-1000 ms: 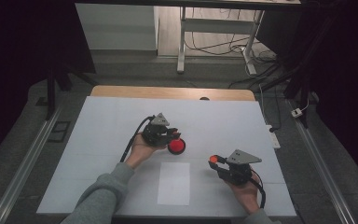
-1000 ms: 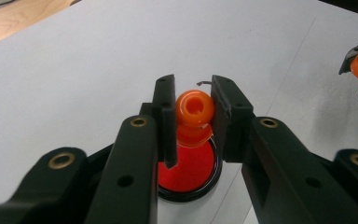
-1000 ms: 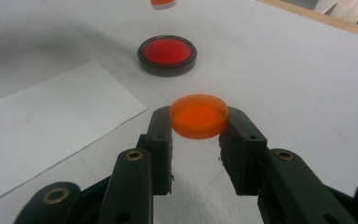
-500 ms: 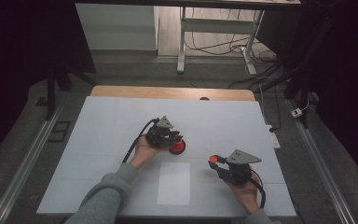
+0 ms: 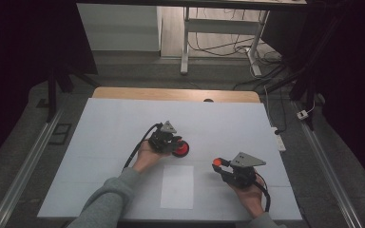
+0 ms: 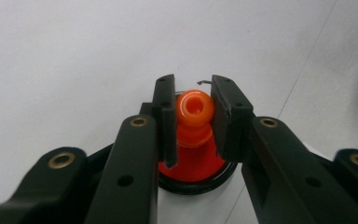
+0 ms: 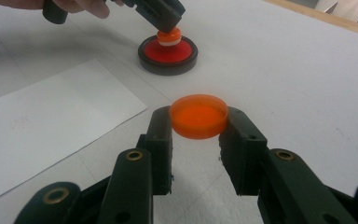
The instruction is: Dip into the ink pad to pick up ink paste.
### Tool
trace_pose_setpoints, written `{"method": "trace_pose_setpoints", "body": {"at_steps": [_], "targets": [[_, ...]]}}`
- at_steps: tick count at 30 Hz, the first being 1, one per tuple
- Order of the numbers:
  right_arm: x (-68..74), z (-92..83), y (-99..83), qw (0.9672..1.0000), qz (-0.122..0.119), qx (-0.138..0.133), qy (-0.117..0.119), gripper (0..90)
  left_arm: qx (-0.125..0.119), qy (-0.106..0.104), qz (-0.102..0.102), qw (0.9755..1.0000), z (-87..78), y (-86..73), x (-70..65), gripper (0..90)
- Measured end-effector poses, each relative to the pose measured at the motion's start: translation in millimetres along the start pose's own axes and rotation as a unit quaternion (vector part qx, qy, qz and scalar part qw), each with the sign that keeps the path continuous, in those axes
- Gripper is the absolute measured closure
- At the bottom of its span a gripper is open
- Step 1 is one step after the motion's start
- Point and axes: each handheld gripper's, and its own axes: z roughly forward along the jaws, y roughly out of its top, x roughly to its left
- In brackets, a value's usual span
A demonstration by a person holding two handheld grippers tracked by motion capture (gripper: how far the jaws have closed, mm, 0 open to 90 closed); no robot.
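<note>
Right now your right claw (image 7: 199, 122) is clamped on the orange disc (image 7: 199, 115), its jaws pinching the rim from opposite sides and holding it flat just above the bench (image 5: 114, 123). That disc looks like a light, stiff plastic puck with a smooth, glossy wall, so judge it slippery: keep the jaws square across its widest line, because a grip off that line could squirt it out.

Beside it lies a white sheet of paper (image 5: 177, 186), flat on the bench between your two hands.

Farther out, your left claw (image 6: 195, 112) is closed on the orange knob (image 6: 195, 108) of the red pusher (image 7: 168, 51), which sits on the bench near the middle. The knob is rounded and shiny, with a narrower neck below it; the neck is probably the surer place to hold, since the ball can roll in the jaws. Its broad red base with the dark rim (image 6: 200, 185) looks rigid and low, likely to slide easily on the smooth surface rather than tip.
</note>
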Motion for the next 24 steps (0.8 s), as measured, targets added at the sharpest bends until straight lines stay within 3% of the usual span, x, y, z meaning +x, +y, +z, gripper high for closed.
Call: {"method": "trace_pose_setpoints", "body": {"at_steps": [15, 24], "targets": [[0.0, -0.1, -0.1, 1.0000, 0.001, 0.000, -0.001, 65.1, 0.004, 0.002, -0.004, 1.0000, 4.1, -4.0, 0.7, 72.5], [1.6, 0.6, 0.0, 1.0000, 0.003, -0.002, 0.001, 65.1, 0.014, 0.017, 0.010, 0.9997, 5.2, -3.4, -4.2, 72.9]]}}
